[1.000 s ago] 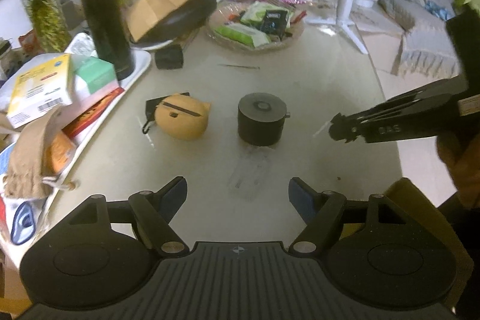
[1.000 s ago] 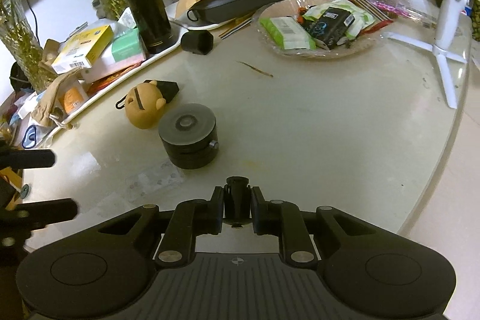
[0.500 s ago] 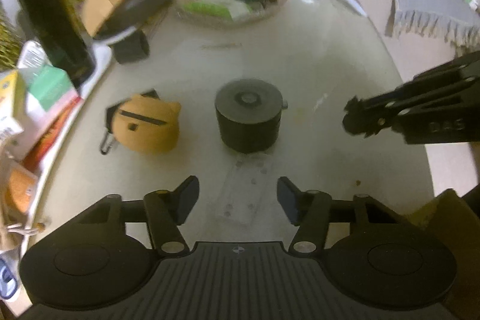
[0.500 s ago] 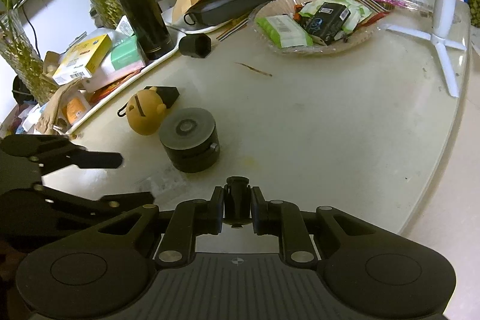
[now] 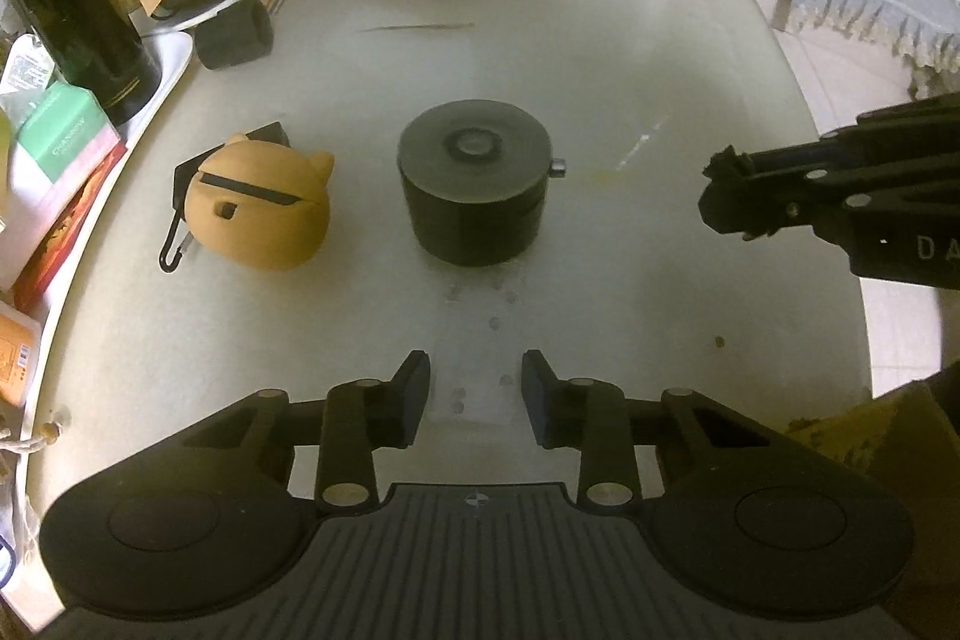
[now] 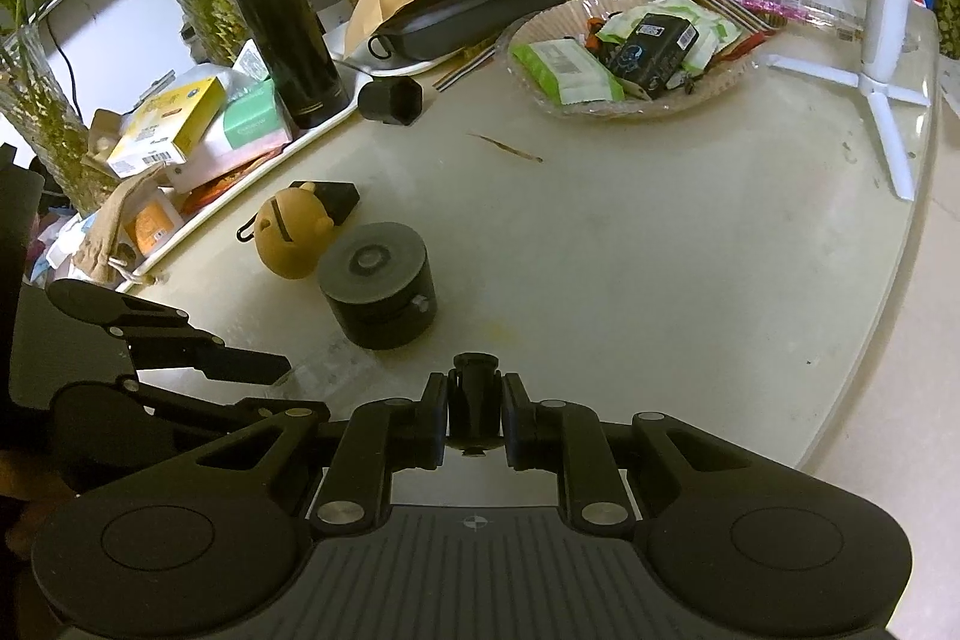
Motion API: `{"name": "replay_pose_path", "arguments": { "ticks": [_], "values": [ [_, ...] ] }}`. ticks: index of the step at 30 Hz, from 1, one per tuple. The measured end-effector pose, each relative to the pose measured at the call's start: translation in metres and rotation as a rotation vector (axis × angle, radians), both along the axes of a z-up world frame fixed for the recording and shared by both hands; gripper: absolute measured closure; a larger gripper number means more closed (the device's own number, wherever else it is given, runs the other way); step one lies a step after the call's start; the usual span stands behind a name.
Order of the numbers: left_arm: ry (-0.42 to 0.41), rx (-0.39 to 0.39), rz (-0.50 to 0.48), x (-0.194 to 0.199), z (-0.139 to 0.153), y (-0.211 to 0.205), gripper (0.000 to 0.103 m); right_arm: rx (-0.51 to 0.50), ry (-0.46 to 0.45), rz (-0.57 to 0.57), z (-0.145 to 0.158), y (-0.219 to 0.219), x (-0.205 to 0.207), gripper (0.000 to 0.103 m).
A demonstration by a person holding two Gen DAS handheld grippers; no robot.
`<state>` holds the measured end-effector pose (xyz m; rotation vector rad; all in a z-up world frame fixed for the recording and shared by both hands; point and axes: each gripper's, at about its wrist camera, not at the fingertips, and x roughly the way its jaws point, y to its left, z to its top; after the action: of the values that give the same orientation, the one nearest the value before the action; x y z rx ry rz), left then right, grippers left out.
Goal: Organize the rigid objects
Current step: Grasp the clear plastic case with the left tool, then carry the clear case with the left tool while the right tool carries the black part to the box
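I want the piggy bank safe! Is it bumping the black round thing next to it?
Apart. The left wrist view shows bare tabletop between the yellow pig-shaped case and the black cylinder; in the right wrist view they overlap only by angle.

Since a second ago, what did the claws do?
The left claw came down and closed on the clear plate. The right claw stayed shut on its black peg. The black cylinder and yellow pig did not move.
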<state>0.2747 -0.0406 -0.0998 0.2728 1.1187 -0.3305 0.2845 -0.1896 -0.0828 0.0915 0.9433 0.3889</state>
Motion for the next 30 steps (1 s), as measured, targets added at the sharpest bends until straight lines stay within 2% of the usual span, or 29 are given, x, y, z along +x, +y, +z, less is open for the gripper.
{"name": "replay_pose_path", "arguments": {
  "ticks": [10,15,20,30],
  "values": [
    [-0.008,0.0,-0.003,-0.017,0.008,0.007,0.07,0.016,-0.013,0.007,0.005,-0.001,-0.006,0.082],
    [-0.054,-0.058,0.053,-0.029,0.023,0.021,0.07,0.022,-0.024,0.013,0.011,-0.005,-0.013,0.082],
    [-0.108,-0.073,0.104,-0.042,0.038,0.029,0.07,0.022,-0.029,0.026,0.018,-0.009,-0.024,0.082],
    [-0.197,-0.124,0.132,-0.069,0.069,0.033,0.07,0.034,-0.06,0.074,0.049,-0.004,-0.049,0.082]
  ]
}}
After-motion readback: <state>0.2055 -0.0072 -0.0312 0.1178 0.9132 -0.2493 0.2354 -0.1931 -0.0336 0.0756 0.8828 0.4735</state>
